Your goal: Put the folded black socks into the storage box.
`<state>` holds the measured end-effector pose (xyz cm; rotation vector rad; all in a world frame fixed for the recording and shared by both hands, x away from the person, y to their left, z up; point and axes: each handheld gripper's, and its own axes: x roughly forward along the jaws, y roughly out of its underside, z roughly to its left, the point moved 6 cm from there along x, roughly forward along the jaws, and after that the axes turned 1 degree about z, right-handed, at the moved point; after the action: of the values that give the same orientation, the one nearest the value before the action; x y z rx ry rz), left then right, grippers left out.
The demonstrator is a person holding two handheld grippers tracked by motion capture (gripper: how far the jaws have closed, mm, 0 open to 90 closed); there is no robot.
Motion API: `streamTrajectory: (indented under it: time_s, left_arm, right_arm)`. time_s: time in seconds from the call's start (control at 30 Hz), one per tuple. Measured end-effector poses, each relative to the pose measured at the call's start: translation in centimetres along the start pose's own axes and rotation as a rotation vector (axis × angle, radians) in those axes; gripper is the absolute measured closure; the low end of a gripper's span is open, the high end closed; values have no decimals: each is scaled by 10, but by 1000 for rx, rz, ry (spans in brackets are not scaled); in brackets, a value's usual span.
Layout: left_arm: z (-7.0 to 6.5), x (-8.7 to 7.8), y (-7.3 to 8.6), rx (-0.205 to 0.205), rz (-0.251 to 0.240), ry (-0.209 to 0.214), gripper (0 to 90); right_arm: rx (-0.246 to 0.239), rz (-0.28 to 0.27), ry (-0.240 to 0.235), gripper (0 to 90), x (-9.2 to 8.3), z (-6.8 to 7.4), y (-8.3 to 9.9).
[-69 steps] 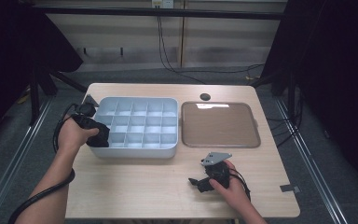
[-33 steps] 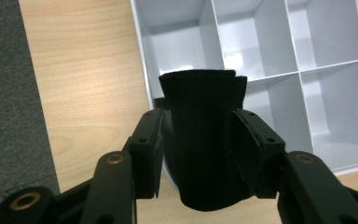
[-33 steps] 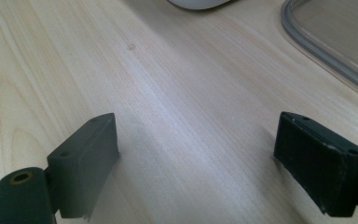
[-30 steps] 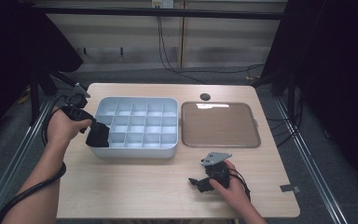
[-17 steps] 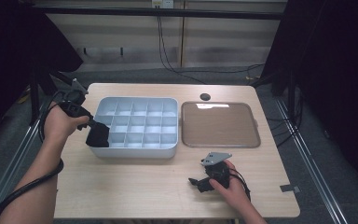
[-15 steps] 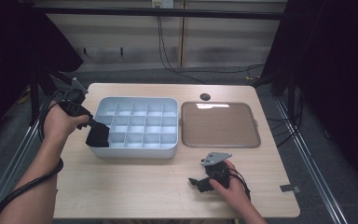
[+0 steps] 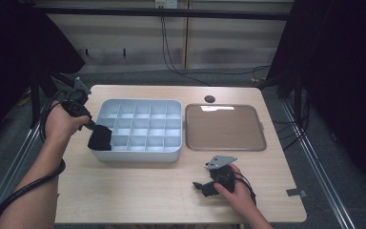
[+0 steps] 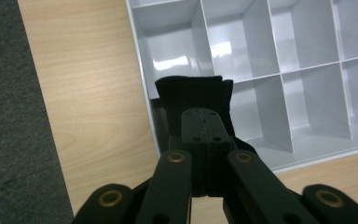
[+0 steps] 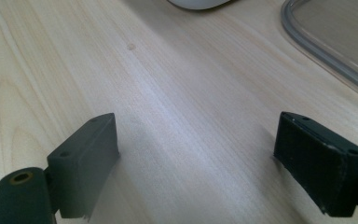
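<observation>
A folded black cloth [image 7: 100,138] sits in the front left corner compartment of the pale grey divided tray [image 7: 138,155]. My left gripper [image 7: 94,127] reaches in from the tray's left side. In the left gripper view its jaws have just been closing and now meet, shut [image 8: 204,114], with their tips lying over the black cloth [image 8: 189,91]. I see no cloth between the pads. My right gripper [image 7: 201,187] rests on the table near the front edge, open [image 9: 196,154], with bare wood between its jaws.
A brown flat tray with a clear rim [image 7: 225,127] lies to the right of the divided tray. A small dark round object [image 7: 209,99] sits behind it. The divided tray's other compartments [image 8: 307,42] look bare. The wooden table [image 7: 133,191] drops off at its left edge.
My left hand has drawn back from the tray's left side toward the table's far left corner. The black cloth stays in the corner compartment. The right hand has not moved.
</observation>
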<state>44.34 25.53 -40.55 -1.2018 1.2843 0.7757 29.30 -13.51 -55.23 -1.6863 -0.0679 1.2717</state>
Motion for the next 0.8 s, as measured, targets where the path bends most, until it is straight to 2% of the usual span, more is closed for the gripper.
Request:
streamTrajectory:
  time_s: [0.07,0.43,0.8]
  left_arm:
    - [0,1,0,-2,16,-1,900]
    - [1,10,0,-3,16,3,900]
    - [5,26,3,-10,22,6,900]
  right_arm:
    - [0,0,0,129,0,0,0]
    - [0,0,0,129,0,0,0]
    - [-1,0,1,129,0,0,0]
